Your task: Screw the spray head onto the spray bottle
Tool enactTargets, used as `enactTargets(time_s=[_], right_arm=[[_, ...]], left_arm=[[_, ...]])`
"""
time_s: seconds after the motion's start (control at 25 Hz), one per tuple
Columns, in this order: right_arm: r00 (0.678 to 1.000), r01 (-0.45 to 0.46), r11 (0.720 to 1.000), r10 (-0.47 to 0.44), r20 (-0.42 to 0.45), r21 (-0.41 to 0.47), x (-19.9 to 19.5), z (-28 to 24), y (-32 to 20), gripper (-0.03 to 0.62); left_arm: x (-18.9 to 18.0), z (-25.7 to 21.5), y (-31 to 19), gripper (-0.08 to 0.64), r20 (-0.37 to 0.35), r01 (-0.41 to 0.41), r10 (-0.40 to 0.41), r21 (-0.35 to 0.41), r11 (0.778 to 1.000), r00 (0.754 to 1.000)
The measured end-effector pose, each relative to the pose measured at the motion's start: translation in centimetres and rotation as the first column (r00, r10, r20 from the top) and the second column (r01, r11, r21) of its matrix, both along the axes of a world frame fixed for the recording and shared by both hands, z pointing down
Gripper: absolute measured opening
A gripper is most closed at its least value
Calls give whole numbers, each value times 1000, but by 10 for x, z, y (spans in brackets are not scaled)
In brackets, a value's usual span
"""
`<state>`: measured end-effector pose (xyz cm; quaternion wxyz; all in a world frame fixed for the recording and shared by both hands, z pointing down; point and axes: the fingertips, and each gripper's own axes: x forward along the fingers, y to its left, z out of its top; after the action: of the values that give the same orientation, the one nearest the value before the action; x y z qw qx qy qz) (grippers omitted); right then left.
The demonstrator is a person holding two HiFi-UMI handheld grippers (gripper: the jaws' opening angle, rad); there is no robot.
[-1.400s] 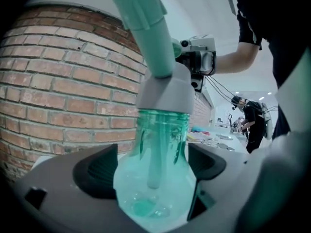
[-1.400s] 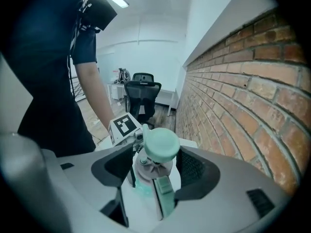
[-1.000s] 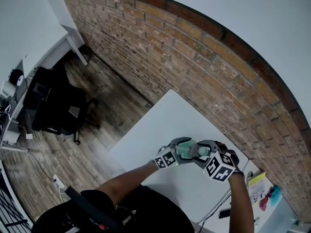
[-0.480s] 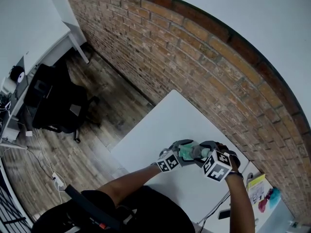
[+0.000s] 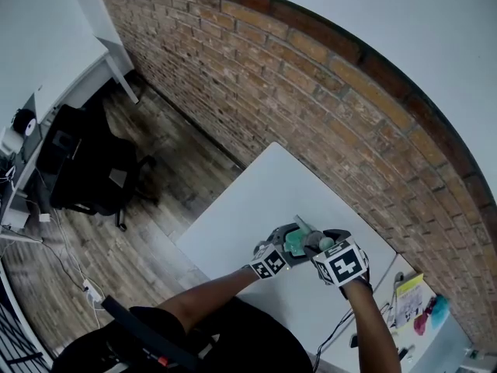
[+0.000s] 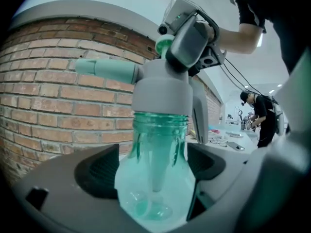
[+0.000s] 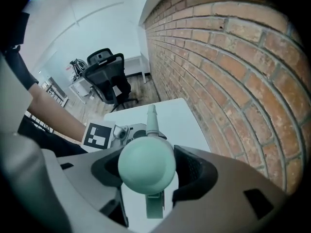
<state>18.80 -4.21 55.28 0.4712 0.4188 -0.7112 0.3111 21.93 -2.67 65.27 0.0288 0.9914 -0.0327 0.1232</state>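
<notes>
A clear teal spray bottle (image 6: 154,178) stands upright between the pads of my left gripper (image 6: 158,165), which is shut on its body. On its neck sits the grey spray head (image 6: 163,89), its teal nozzle (image 6: 104,69) pointing left. My right gripper (image 7: 146,171) comes from above and is shut on the head's round teal top (image 7: 146,165); the nozzle (image 7: 151,118) points away over the white table (image 7: 170,115). In the head view both grippers meet over the table, left gripper (image 5: 289,243) beside right gripper (image 5: 317,243), with the bottle (image 5: 295,242) between them.
A brick wall (image 5: 311,115) runs along the table's (image 5: 256,200) far edge. A black office chair (image 5: 89,169) stands on the wood floor to the left. A neighbouring table holds a yellow pad (image 5: 410,292) and cables. A person (image 6: 260,115) stands far behind.
My right gripper has rolled around the spray head, its marker cube turning to face the camera. The nozzle now sticks out toward the wall. Both hands stayed in place.
</notes>
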Motion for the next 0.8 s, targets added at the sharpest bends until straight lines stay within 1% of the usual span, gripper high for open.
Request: enactTargets(time_s=[0.12, 0.24, 0.32, 0.44, 0.48, 0.52, 0.56, 0.64, 0.68, 0.76, 0.8], right_arm=[[997, 72, 997, -72, 4, 31, -3, -2, 2, 261], [988, 151, 983, -154, 25, 103, -10, -14, 2, 264], [971, 230, 963, -236, 28, 143, -18, -24, 4, 270], [924, 381, 914, -383, -13, 137, -22, -39, 15, 278], [901, 434, 892, -433, -37, 127, -21, -43, 18, 281], [870, 492, 863, -488, -68, 114, -19, -47, 21, 282], [831, 555, 826, -545, -107, 99, -16, -49, 23, 293], [732, 672, 739, -653, -195, 49, -9, -48, 25, 299], [681, 716, 698, -695, -230, 12, -6, -45, 26, 299], [593, 776, 628, -759, -269, -63, -2, -34, 29, 299], [558, 795, 600, -782, -278, -91, -1, -28, 30, 298]], left_arm=[[0, 0, 1, 437, 0, -13, 13, -7, 1000, 1000], [0, -1, 1, 437, 3, -21, 21, -12, 1000, 1000], [0, 0, 1, 438, 7, -23, 23, -13, 1000, 1000], [0, 1, 2, 437, 8, -26, 26, -14, 1000, 1000], [0, 1, 2, 437, 6, -27, 27, -13, 1000, 1000], [-1, 1, 2, 437, 4, -29, 29, -13, 1000, 1000], [-1, 1, 1, 437, 3, -30, 30, -13, 999, 1000], [-1, 1, 1, 437, 1, -31, 31, -13, 999, 1000], [-1, 1, 0, 437, -1, -31, 31, -12, 999, 1000], [-1, 1, 0, 437, -2, -29, 29, -11, 1000, 1000], [-1, 0, 1, 438, -2, -29, 29, -10, 1000, 1000]])
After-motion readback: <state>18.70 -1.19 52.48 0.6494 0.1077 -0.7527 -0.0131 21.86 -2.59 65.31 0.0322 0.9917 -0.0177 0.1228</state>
